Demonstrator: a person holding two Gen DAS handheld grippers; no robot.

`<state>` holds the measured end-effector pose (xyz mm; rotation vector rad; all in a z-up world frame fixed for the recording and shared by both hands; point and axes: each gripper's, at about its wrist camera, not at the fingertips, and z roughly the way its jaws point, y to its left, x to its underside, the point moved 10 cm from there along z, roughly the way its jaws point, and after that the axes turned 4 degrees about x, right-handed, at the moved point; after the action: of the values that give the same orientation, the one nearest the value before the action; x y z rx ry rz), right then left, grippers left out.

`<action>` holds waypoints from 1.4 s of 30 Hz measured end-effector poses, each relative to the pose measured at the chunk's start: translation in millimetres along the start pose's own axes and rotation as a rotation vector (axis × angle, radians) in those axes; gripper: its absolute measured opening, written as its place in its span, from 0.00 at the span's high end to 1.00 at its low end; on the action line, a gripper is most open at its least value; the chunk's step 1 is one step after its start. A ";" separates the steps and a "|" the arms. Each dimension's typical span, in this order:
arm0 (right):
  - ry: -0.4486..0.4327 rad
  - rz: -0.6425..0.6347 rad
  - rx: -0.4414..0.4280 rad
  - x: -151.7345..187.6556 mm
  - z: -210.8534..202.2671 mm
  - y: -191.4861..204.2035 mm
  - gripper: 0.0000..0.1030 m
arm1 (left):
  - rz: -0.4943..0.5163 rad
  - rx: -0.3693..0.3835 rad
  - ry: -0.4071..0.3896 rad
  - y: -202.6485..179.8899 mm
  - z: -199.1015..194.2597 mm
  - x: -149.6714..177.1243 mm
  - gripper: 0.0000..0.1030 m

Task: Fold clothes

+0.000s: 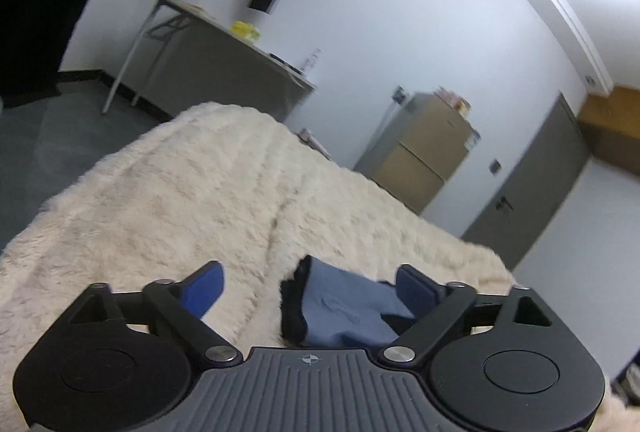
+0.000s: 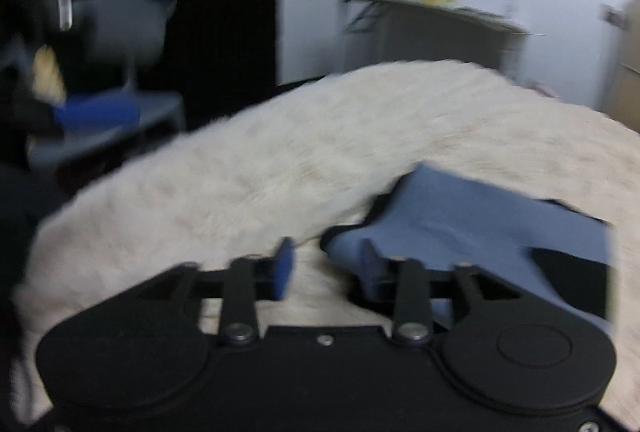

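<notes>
Clothes here means one blue garment (image 2: pixel 460 216) with black trim, lying bunched on a cream fleece blanket (image 1: pixel 192 184), apparently released for the next fold. Both left tongs (image 1: pixel 310 286) and right tongs (image 2: pixel 326 266) stand apart, gripping nothing. Behind are a white wall (image 1: pixel 420 12), a grey counter (image 1: pixel 224 60) and a cabinet (image 1: pixel 420 156).

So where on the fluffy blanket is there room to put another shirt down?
The cream fluffy blanket is bare from the folded blue-and-black garment out to its far edge, toward the grey table. It is crowded only close in, where the garment lies by the open left gripper and right gripper.
</notes>
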<state>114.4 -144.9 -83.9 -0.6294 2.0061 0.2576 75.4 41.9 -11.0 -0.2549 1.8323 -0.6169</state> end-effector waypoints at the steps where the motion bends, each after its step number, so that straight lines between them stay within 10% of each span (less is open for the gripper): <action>1: 0.006 0.043 0.027 -1.3 -16.9 -12.4 0.44 | 0.044 0.000 -0.008 -9.7 -1.3 0.9 0.00; 9: -0.010 0.303 0.303 -4.5 -109.3 -93.1 0.00 | 0.103 0.003 0.163 -75.0 10.6 15.8 0.00; 14: 0.068 0.391 0.467 1.5 -144.2 -103.5 0.00 | 0.212 -0.139 0.277 -113.3 -9.2 14.9 0.00; 20: 0.234 0.406 0.391 11.6 -156.2 -87.6 0.00 | 0.255 -0.255 0.355 -123.5 -48.8 24.1 0.00; 42: 0.230 0.297 0.390 13.0 -181.4 -51.1 0.00 | 0.340 -0.339 0.431 -123.5 -62.5 58.9 0.00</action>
<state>-0.2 -270.0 -0.9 -0.1164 2.2884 -0.0367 -18.6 -71.1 20.8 -0.0276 2.3298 -0.1219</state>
